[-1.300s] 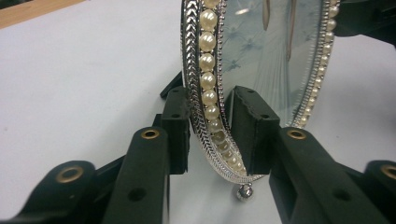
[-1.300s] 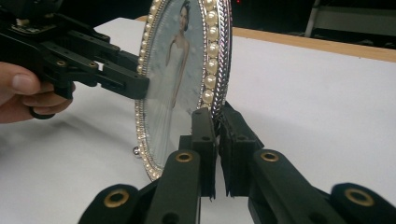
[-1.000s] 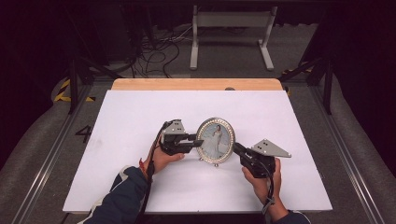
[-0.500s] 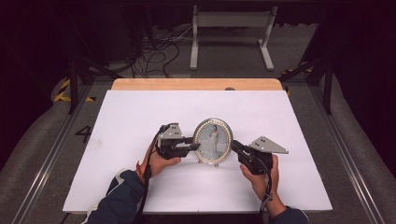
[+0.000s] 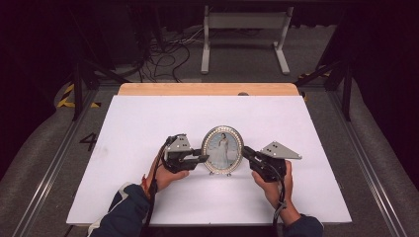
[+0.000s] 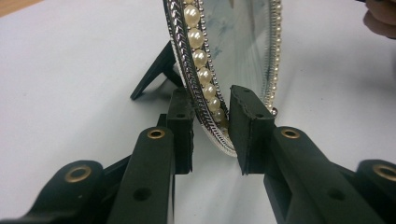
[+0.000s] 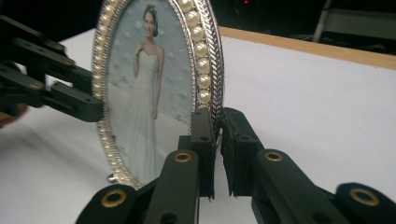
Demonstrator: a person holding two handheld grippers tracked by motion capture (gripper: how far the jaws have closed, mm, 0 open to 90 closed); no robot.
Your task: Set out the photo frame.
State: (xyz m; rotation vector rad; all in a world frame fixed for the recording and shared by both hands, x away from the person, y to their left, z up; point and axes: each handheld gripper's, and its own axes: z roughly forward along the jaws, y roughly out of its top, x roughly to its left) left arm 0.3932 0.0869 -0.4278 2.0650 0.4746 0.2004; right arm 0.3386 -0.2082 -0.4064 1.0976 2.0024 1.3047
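Observation:
An oval picture frame (image 5: 223,149) with a pearl and silver rim stands upright on the white table top (image 5: 148,123), showing a photo of a person in a white dress. My left gripper (image 5: 205,158) is shut on the frame's left rim; in the left gripper view its pads (image 6: 252,126) clamp the beaded rim (image 6: 201,60) low down, and the black back stand (image 6: 154,77) rests on the table. My right gripper (image 5: 244,152) is shut on the right rim. In the right gripper view its jaws (image 7: 218,135) pinch the edge of the frame (image 7: 140,93), with the left gripper (image 7: 70,100) across it.
The white table top is edged at the far side by a wooden strip (image 5: 207,89). Beyond it lie cables (image 5: 163,54) and a white metal stand (image 5: 244,29) on a dark floor. Metal rails (image 5: 365,173) run along both sides of the table.
The frame has gone from a slight tilt to standing upright and has shifted a little to the left. Both grippers have stayed on its rim.

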